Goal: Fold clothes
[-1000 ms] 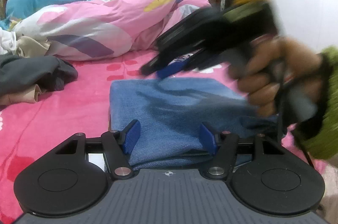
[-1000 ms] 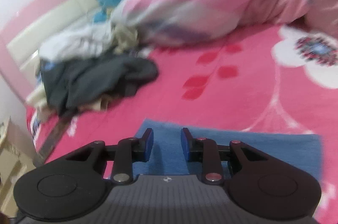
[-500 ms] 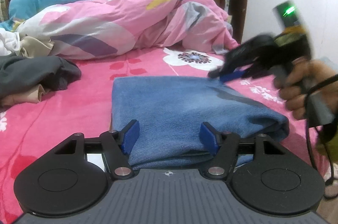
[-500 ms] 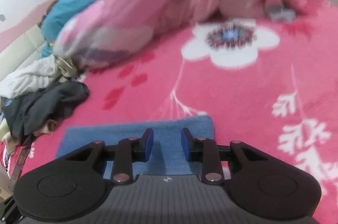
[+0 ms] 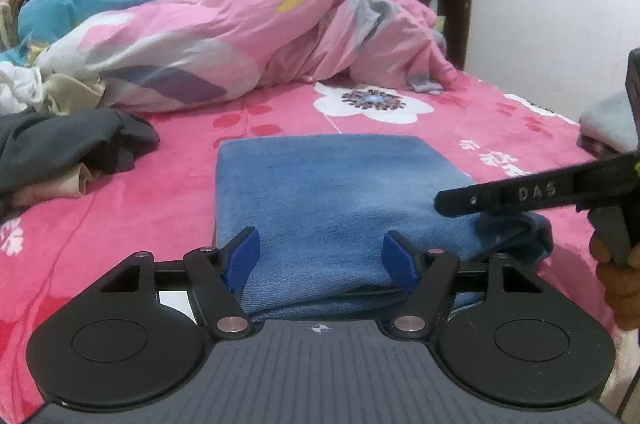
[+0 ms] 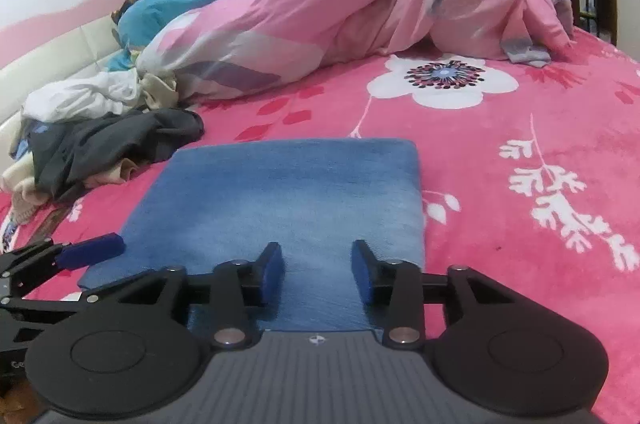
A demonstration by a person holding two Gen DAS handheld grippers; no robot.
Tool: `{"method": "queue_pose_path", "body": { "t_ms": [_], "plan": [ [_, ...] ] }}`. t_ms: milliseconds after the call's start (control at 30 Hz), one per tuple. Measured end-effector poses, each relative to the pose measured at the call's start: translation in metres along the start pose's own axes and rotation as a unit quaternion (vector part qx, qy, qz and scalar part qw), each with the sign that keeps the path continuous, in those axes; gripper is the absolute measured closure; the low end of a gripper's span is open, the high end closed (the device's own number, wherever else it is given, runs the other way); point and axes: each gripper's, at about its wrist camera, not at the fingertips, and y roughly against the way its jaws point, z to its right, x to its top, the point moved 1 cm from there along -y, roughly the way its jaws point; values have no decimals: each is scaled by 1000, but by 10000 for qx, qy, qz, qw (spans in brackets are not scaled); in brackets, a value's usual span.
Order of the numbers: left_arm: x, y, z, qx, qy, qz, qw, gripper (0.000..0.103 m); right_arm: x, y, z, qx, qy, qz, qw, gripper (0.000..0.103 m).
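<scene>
Swung from above the folded blue garment (image 5: 328,192) to its right end: right tool (image 6: 318,274), angled down, jaws just widening, apart over cloth. Left tool (image 5: 320,256) likewise parted, straddling garment's near edge on bed (image 5: 500,120).

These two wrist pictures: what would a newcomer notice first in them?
First the folded blue garment, lying flat on the bright pink flowered bedspread, directly ahead of both grippers. Behind it a big pink quilt is heaped across the bed. To the left lies a pile of unfolded dark clothes.
</scene>
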Motion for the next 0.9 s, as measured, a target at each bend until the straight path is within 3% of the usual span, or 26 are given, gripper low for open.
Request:
{"method": "queue_pose_path", "body": {
  "t_ms": [133,333,433,500,633,733,900],
  "plan": [
    [3,0,-1,26,42,-88,9999,32,2,7,-3,-132,-36,42,9999,60],
    [3,1,1,56,29,-107,9999,32,-3,49,-14,-411,19,654,9970,60],
    [4,0,2,68,49,-131,9999,31,-22,37,-10,-419,-39,297,9987,60],
    [4,-1,2,57,37,-137,9999,31,-33,32,-6,-388,-103,370,9985,60],
    [3,0,0,26,1,-127,9999,30,-23,44,-6,-411,-305,376,9980,63],
    [3,0,-1,-22,-20,-122,9999,30,-26,56,-7,-449,-251,539,9972,63],
    [-1,3,4,35,-188,-18,9998,29,-49,44,-3,-548,-75,444,9975,62]
  ]
}}
